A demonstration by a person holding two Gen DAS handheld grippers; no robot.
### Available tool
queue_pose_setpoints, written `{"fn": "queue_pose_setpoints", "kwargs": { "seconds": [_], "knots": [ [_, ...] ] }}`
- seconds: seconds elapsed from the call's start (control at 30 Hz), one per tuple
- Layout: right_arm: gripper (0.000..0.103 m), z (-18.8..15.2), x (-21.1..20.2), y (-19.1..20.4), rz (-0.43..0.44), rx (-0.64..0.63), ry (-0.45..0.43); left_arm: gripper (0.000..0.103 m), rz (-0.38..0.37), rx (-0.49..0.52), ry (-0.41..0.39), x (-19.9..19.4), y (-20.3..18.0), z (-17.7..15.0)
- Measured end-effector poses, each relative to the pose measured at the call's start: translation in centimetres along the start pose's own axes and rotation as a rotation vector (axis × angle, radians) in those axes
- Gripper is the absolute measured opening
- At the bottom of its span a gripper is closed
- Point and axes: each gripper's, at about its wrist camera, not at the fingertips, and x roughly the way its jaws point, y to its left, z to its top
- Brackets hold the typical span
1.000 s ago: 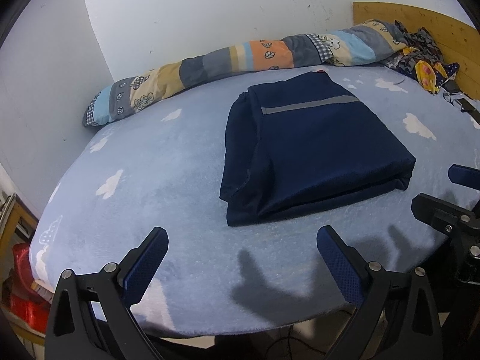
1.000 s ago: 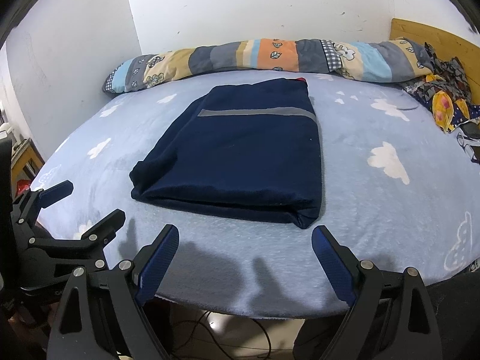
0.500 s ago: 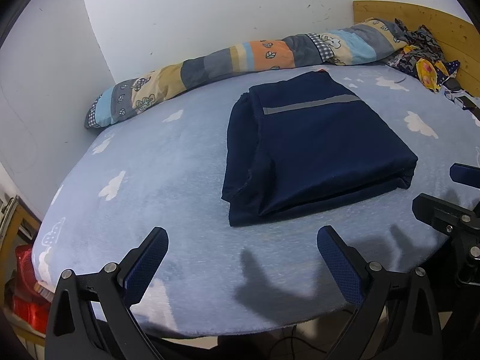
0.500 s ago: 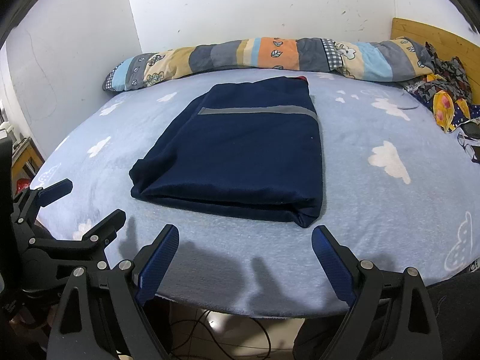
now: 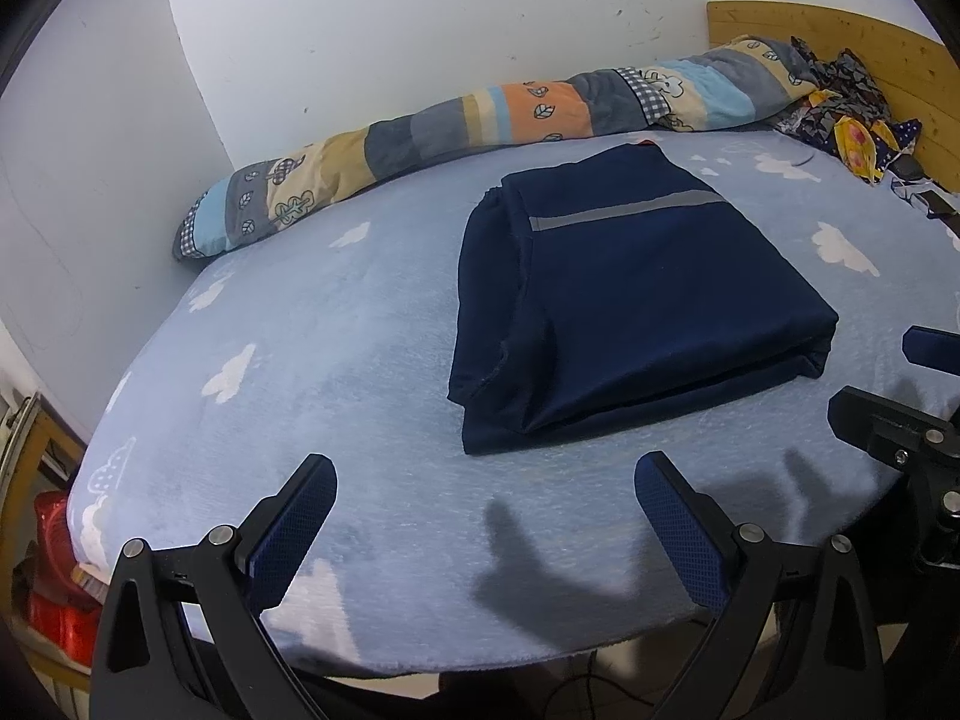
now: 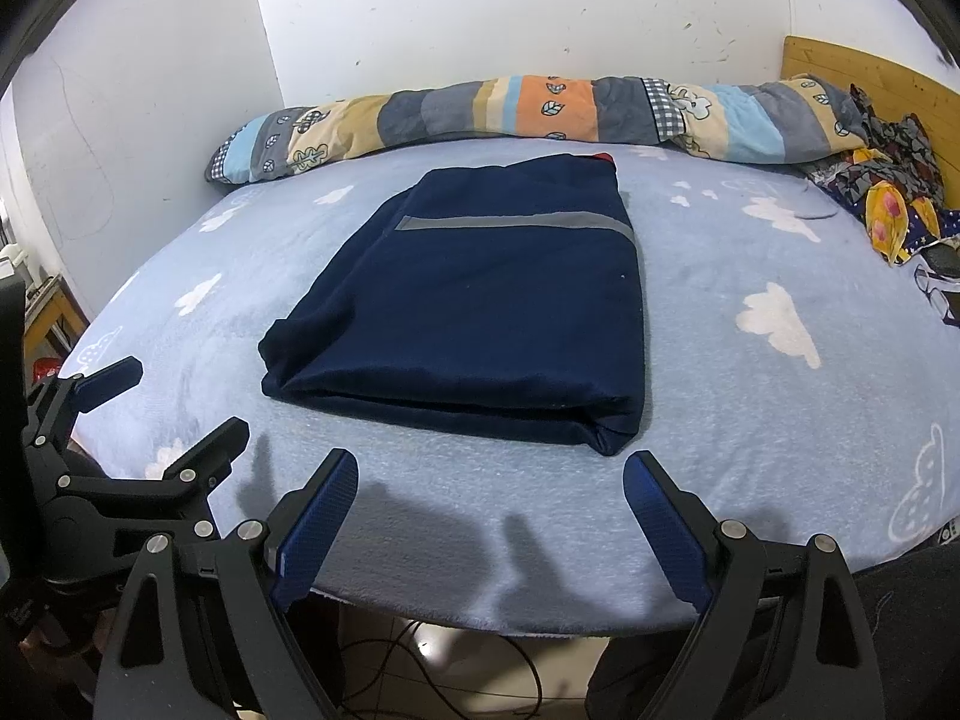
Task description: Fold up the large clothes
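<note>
Navy garment [image 5: 636, 294] lies folded into a thick rectangle on the light blue cloud-print blanket [image 5: 336, 360] covering the bed, roughly mid-bed, a grey stripe [image 5: 624, 211] running across its top layer near the far end. Small red bit [image 6: 603, 156] peeks out at the far edge. Loose layered edges show on the garment's left side in the left wrist view; folded edge faces the cameras.

Left gripper [image 5: 485, 516] jaws spread wide, nothing between them, hovering over the near edge of the blanket, apart from the garment. Right gripper [image 6: 491, 507] same: jaws wide, empty, just short of the garment's near right corner [image 6: 618, 438], not touching. Each gripper shows in the other's view at the frame edge.

Rolled patchwork quilt [image 6: 540, 108] lies along the white wall [image 6: 480, 12] behind the garment. Patterned clothes pile [image 6: 888, 192] at far right by the wooden headboard [image 6: 870, 78]. Red object [image 5: 54, 600] low on the left beside the bed
</note>
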Motion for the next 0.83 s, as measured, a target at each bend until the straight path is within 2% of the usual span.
{"fn": "queue_pose_setpoints", "kwargs": {
  "seconds": [0.47, 0.7, 0.83],
  "knots": [
    [0.092, 0.04, 0.01, -0.08, 0.002, -0.003, 0.001, 0.101, 0.001, 0.002, -0.002, -0.09, -0.08, -0.03],
    [0.092, 0.07, 0.01, -0.11, 0.005, -0.002, -0.001, 0.1, 0.041, 0.025, 0.007, 0.16, -0.31, -0.03],
    [0.092, 0.29, -0.08, -0.4, 0.01, 0.011, -0.009, 0.097, -0.007, -0.01, 0.046, 0.8, 0.57, 0.49]
  ]
}}
